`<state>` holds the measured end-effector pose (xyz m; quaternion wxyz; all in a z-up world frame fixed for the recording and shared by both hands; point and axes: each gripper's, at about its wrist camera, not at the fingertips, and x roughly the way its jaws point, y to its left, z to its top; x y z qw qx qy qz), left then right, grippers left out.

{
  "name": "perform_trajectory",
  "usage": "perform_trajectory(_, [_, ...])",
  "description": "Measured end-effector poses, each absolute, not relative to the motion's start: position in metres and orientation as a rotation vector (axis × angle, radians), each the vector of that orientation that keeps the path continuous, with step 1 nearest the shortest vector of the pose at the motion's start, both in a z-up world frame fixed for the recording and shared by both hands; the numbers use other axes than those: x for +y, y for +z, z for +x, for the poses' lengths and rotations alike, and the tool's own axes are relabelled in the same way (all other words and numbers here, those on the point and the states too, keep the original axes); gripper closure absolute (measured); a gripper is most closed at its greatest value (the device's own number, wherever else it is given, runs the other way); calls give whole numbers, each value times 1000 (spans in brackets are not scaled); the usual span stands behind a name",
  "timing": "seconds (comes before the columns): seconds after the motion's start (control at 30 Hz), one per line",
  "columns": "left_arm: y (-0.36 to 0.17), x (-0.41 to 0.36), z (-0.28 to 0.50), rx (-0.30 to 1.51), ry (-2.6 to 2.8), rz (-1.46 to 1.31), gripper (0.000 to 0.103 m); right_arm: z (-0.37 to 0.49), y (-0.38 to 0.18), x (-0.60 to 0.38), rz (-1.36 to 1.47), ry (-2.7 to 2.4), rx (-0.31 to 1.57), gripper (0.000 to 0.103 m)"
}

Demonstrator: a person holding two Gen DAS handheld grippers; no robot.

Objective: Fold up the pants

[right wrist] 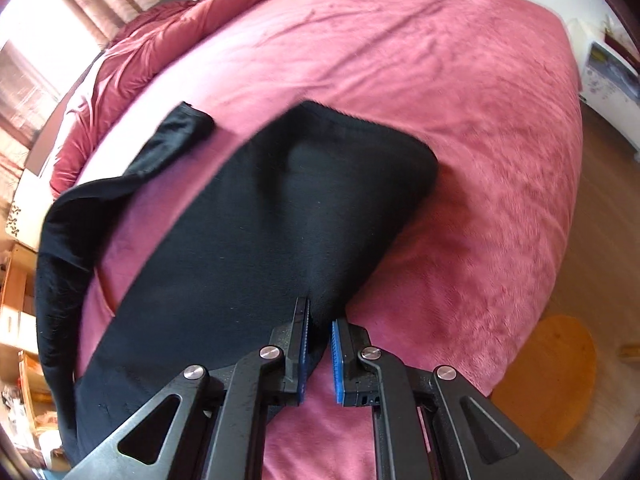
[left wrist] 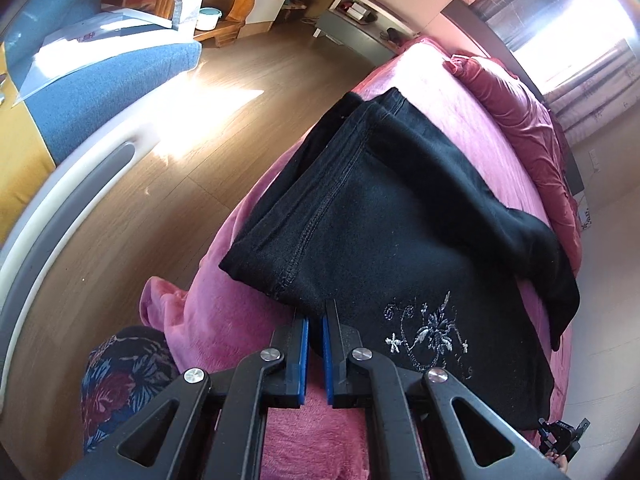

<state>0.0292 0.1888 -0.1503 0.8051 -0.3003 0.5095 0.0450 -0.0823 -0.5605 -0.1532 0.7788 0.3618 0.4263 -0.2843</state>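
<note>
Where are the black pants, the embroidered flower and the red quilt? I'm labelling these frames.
black pants [left wrist: 360, 216], left wrist view, on the seat fabric.
embroidered flower [left wrist: 434, 330], left wrist view, on its petals.
red quilt [right wrist: 132, 52], right wrist view, on its folds.

pants [left wrist: 380, 216]: black, silver-white flower embroidery at lower right of the frame
bed [right wrist: 460, 100]: pink fleece cover
quilt [right wrist: 132, 52]: dark red, upper left
left hand-held gripper [left wrist: 315, 316]: black, blue pads
right hand-held gripper [right wrist: 320, 312]: black, blue pads
floor [left wrist: 248, 64]: brown wood
sofa [left wrist: 104, 84]: blue, upper left
rug [right wrist: 552, 376]: orange, lower right
</note>
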Motion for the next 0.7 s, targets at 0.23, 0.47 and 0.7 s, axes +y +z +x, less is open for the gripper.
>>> perform_trajectory(0.23, [-133, 197, 35, 1134, 143, -580, 78, -87, -150, -566, 793, -646, 915, 43])
perform_trajectory(0.47, [-83, 226, 70, 1013, 135, -558, 77, -95, -104, -554, 630, -689, 836, 43])
perform_trajectory(0.7, [-65, 219, 172, 1007, 42, -570, 72, -38, -91, -483, 504, -462, 882, 41])
